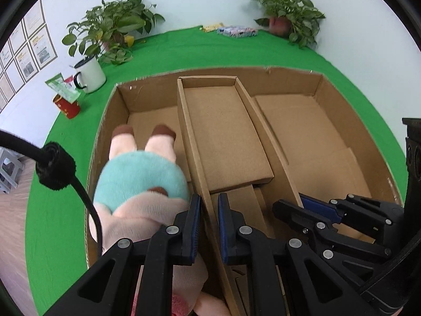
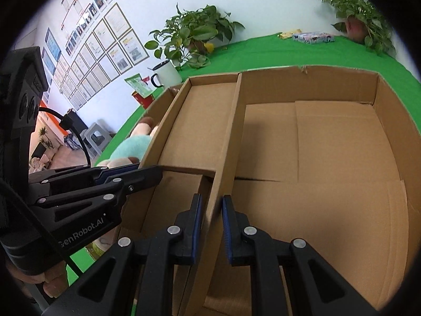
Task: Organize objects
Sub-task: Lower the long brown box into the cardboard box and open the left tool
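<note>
Far left on the green surface (image 1: pixel 184 50): a white mug (image 1: pixel 90 75), a red can (image 1: pixel 68 105) and a potted plant (image 1: pixel 115 29) — none boxed yet. The plush toy (image 1: pixel 139 184) is seen lying in the left compartment of the cardboard box (image 1: pixel 289 75). The left hand-held gripper (image 1: pixel 209 226) is set astride the left divider wall (image 1: pixel 194 163), fingers parted either side, contact not discernible — cannot tell if clenched. The right hand-held gripper (image 2: pixel 212 226) likewise straddles the right divider wall (image 2: pixel 231 142); grip cannot be told. Middle and right compartments are bare. Judged early: one item stowed, the rest left.
</note>
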The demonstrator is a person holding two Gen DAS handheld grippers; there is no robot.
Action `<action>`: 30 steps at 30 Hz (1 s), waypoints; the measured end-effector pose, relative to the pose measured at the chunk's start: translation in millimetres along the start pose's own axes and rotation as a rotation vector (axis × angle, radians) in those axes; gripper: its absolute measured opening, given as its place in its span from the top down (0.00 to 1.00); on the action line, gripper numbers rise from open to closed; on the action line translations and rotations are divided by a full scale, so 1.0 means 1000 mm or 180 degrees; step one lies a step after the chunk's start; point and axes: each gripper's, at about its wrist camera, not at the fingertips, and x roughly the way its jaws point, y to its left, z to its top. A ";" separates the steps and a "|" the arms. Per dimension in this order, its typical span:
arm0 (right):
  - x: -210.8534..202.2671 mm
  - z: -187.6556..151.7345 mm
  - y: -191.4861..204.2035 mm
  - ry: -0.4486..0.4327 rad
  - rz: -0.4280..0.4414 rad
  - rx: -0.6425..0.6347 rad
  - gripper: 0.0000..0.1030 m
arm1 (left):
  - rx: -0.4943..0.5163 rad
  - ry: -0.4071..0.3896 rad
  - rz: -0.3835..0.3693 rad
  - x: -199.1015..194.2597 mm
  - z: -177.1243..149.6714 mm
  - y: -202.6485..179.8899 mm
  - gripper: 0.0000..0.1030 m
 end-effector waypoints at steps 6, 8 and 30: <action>0.012 -0.003 0.003 0.0135 -0.0066 -0.0023 0.86 | -0.0079 0.0143 -0.0091 0.012 -0.011 0.011 0.91; 0.017 -0.003 0.003 0.0179 -0.0087 -0.0017 0.86 | -0.0071 0.0139 -0.0100 0.010 -0.014 0.012 0.90; -0.063 -0.024 0.024 -0.0379 -0.0887 -0.0625 0.11 | 0.0079 -0.0846 -0.0024 -0.107 -0.082 -0.010 0.43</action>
